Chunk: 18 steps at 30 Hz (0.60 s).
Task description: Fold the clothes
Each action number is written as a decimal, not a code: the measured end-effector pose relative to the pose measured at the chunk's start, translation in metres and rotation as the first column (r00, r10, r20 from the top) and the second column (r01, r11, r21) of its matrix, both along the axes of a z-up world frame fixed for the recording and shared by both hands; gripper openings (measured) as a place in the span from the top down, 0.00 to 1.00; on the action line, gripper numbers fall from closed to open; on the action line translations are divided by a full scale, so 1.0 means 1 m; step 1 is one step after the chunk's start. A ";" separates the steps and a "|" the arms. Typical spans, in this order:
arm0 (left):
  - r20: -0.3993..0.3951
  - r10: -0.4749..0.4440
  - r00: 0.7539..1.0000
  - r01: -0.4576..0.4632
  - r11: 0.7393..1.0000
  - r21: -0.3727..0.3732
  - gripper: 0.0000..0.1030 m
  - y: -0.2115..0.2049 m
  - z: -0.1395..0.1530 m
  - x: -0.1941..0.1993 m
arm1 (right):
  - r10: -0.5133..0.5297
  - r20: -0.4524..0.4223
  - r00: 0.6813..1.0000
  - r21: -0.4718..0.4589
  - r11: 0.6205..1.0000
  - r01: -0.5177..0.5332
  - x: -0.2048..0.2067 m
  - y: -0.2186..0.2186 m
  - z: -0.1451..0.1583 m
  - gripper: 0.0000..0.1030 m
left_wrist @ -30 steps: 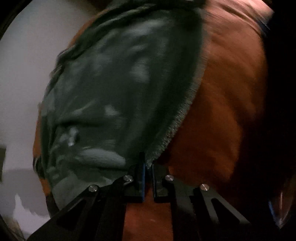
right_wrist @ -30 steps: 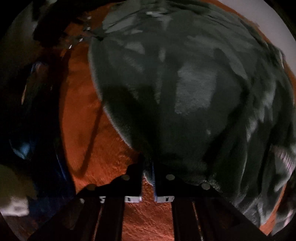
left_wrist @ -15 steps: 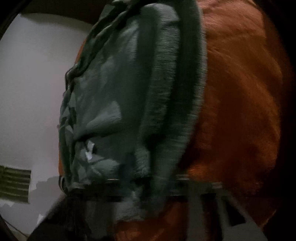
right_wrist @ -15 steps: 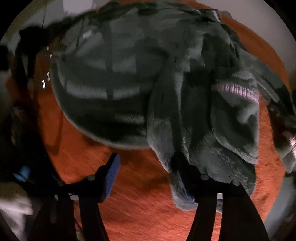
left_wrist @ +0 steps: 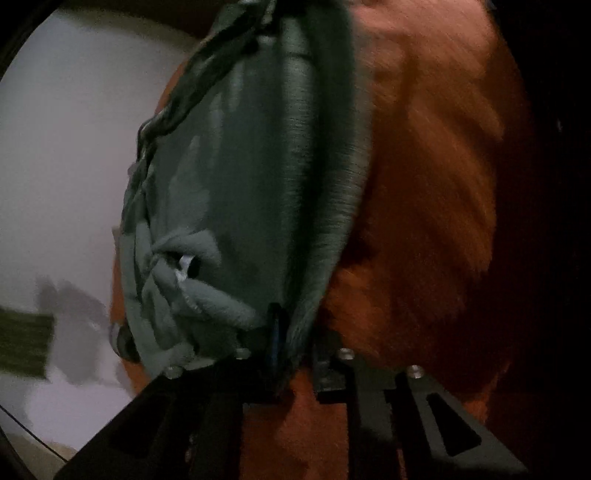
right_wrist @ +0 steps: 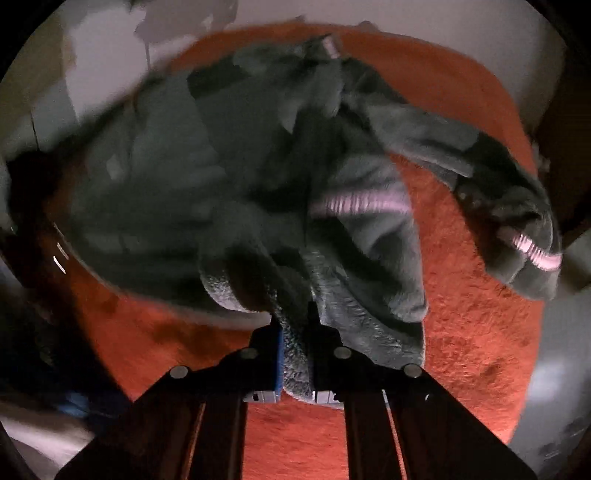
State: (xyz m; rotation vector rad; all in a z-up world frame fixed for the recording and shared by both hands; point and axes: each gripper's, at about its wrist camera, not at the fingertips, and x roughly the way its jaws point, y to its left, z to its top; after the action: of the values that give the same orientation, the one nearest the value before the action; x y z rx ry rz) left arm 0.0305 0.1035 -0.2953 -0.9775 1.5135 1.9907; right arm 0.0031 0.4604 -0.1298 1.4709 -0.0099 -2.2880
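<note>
Grey-green fleece, a fuzzy garment (right_wrist: 240,192) with pale pink ribbed cuffs (right_wrist: 360,203), lies bunched over a round orange shaggy rug (right_wrist: 476,332) on a pale floor (right_wrist: 443,22). The right gripper (right_wrist: 297,354) is clenched on a thick fold of its edge. The left gripper (left_wrist: 295,354) pinches another edge between its fingers, the cloth (left_wrist: 258,192) rising away over the rug (left_wrist: 424,184).
</note>
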 end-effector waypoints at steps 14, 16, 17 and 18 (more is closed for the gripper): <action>-0.032 0.140 0.990 -0.130 0.967 0.220 0.57 -0.039 0.054 -0.022 | -0.786 0.212 0.580 -0.127 0.567 0.814 -0.032 0.174 -0.013 0.51; -0.016 0.244 0.970 -0.233 0.942 0.240 0.57 -0.054 0.056 -0.027 | -0.751 0.228 0.620 -0.144 0.604 0.784 -0.014 0.156 -0.018 0.32; -0.007 0.295 0.956 -0.284 0.926 0.249 0.57 -0.061 0.057 -0.029 | -0.724 0.266 0.637 -0.180 0.612 0.770 -0.007 0.147 -0.028 0.29; 0.002 0.345 0.939 -0.334 0.907 0.257 0.57 -0.069 0.057 -0.032 | -0.694 0.302 0.654 -0.216 0.618 0.756 0.000 0.137 -0.037 0.29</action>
State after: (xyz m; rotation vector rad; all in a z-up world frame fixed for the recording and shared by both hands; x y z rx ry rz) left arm -0.0011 0.0346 -0.2380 -1.1541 1.1250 2.3905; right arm 0.0035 0.5973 -0.1671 1.6833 -1.2146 -2.5161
